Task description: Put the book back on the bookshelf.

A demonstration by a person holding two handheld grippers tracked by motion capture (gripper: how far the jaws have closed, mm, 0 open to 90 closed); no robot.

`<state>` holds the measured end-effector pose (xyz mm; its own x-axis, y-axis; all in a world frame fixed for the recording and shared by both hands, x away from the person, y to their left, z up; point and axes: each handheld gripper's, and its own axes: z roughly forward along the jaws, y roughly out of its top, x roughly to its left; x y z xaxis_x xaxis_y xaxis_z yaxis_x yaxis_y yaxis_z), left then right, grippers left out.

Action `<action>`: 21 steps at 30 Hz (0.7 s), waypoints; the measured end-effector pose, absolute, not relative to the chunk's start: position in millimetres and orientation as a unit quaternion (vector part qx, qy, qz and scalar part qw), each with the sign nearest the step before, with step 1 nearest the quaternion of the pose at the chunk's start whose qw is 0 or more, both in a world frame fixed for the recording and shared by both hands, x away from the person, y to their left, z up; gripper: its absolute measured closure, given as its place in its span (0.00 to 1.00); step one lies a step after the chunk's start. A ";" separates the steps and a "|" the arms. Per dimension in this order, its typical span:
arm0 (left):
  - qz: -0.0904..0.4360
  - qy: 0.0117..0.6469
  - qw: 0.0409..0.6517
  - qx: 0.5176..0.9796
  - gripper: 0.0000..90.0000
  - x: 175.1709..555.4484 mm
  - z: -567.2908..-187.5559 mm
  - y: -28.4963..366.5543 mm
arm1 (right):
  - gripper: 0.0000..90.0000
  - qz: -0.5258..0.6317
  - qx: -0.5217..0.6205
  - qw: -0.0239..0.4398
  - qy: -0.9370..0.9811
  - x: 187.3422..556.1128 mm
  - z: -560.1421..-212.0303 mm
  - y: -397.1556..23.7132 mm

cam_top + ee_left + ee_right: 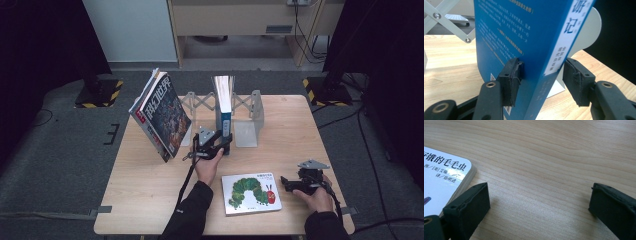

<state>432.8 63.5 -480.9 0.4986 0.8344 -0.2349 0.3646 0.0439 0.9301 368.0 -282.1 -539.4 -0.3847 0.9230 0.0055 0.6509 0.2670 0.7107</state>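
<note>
Three books are on the bench. A blue book stands upright in the rack near the far edge. Your left gripper straddles its lower spine: one pad touches the cover, the other stands just clear of the spine, so the jaws are spread around it, not pinching. In the high view that gripper sits at the book's base.

A dark magazine leans tilted at the rack's left end, toward the left edge. A caterpillar book lies flat near the near edge. Your right gripper hovers just beside its corner, jaws wide apart and holding nothing.

Risks, as judged:
- The blue book has little visible side support. Withdrawing the left gripper crookedly, or nudging the spine, could tip it.
- The magazine's lean looks unstable; a jolt to the rack may drop it off the bench.
- The flat book offers no lifting edge; closing on its corner may merely push it.
</note>
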 end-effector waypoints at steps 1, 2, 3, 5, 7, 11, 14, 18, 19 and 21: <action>0.209 0.453 0.561 0.661 0.52 432.2 -480.1 63.9 | 0.04 0.322 0.513 0.211 0.767 368.0 -539.4 -282.0; 0.207 0.452 0.561 0.662 0.52 431.9 -479.8 64.2 | 0.04 0.322 0.513 0.211 0.767 368.0 -539.4 -282.1; 0.208 0.452 0.560 0.662 0.52 431.4 -479.4 64.6 | 0.04 0.322 0.513 0.211 0.767 368.0 -539.4 -282.0; 0.207 0.451 0.560 0.664 0.51 430.2 -478.9 65.5 | 0.04 0.322 0.513 0.211 0.767 368.0 -539.4 -282.1; 0.209 0.448 0.557 0.667 0.51 428.3 -478.2 66.4 | 0.04 0.322 0.513 0.211 0.767 368.0 -539.4 -282.0; 0.210 0.443 0.554 0.673 0.49 425.3 -475.1 69.3 | 0.04 0.322 0.513 0.211 0.767 368.0 -539.4 -282.0; 0.209 0.441 0.554 0.675 0.48 423.9 -472.2 71.4 | 0.04 0.322 0.513 0.212 0.767 368.1 -539.4 -282.1; 0.209 0.437 0.555 0.676 0.47 421.6 -466.1 75.4 | 0.04 0.322 0.513 0.212 0.767 368.1 -539.4 -282.1; 0.209 0.437 0.556 0.675 0.47 421.1 -464.6 76.5 | 0.04 0.322 0.513 0.211 0.767 368.1 -539.4 -282.1; 0.211 0.435 0.552 0.679 0.47 420.7 -463.2 77.6 | 0.04 0.322 0.513 0.211 0.767 368.1 -539.4 -282.1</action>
<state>420.7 77.6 -463.2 0.5317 0.8246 -0.1935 0.3581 -0.0118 0.9336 368.1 -282.1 -539.4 -0.3845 0.9231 0.0055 0.6509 0.2668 0.7107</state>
